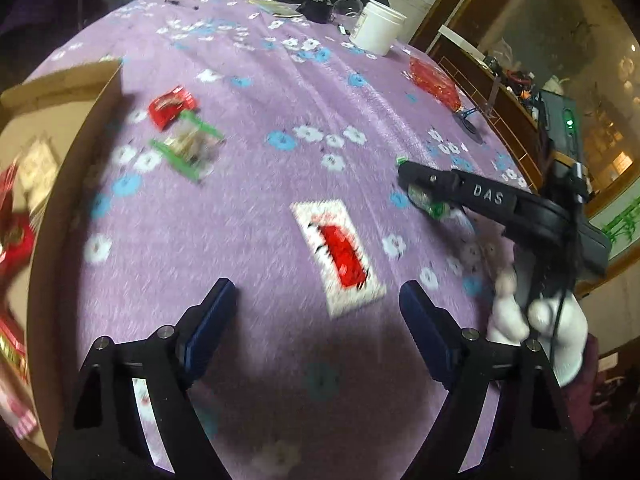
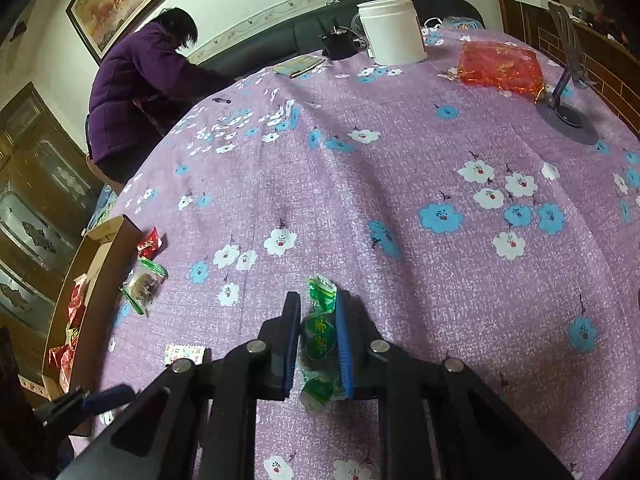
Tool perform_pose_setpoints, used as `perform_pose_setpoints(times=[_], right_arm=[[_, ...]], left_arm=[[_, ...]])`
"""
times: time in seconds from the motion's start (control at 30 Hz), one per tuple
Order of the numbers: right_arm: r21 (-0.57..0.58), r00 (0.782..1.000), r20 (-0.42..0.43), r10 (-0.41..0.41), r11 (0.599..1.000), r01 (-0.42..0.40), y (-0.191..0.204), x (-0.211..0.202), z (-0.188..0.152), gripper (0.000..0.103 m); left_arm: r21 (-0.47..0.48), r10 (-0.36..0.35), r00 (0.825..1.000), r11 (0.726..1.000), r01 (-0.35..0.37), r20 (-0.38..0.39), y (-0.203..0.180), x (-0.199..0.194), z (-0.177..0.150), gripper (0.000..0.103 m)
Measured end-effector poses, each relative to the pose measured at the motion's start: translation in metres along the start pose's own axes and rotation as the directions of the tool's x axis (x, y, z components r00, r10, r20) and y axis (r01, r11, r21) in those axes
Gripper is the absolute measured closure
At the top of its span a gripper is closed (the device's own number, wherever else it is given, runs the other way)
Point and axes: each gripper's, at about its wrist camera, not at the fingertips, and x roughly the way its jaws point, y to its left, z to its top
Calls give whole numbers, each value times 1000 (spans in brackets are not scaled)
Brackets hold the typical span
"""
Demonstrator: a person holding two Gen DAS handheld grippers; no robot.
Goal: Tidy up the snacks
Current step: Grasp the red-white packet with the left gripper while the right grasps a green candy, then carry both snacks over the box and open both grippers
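Two grippers: our right gripper (image 2: 318, 340) pinches the green snack packet (image 2: 320, 344); our left gripper (image 1: 316, 320) gapes empty below the white-red packet (image 1: 340, 256), cardboard box (image 1: 60, 92) hugging frame-left.

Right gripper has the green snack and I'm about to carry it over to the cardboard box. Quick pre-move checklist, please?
1. Grip: right gripper shut on the green snack packet, pads on both sides: ok.
2. Packet lifted off the purple tablecloth: cannot tell.
3. Left gripper open and empty: ok.
4. Path to the cardboard box: a clear green-edged packet and a red packet lie beside its wall; pass above them: not ok.
5. Room in the box: red packets already inside, free space partly hidden: cannot tell.
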Motion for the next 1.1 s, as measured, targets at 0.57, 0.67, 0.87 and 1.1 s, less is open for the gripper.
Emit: perform_pose_setpoints(times=[0.57, 0.67, 0.87, 1.1], right_arm=[[-48, 997, 71, -15, 999, 19, 9, -12, -1, 83], [-65, 996, 95, 3, 998, 3, 13, -17, 0, 83], [-75, 994, 104, 22, 997, -14, 16, -19, -1, 83], [-88, 994, 108, 3, 996, 6, 19, -17, -2, 83]], left_arm=[[85, 102, 993, 991, -107, 63, -7, 14, 14, 73], [45, 71, 993, 996, -76, 91, 1, -4, 12, 73], [-26, 54, 986, 998, -50, 159, 23, -41, 7, 73], [-106, 93, 969, 992, -70, 228, 58, -76, 0, 73]])
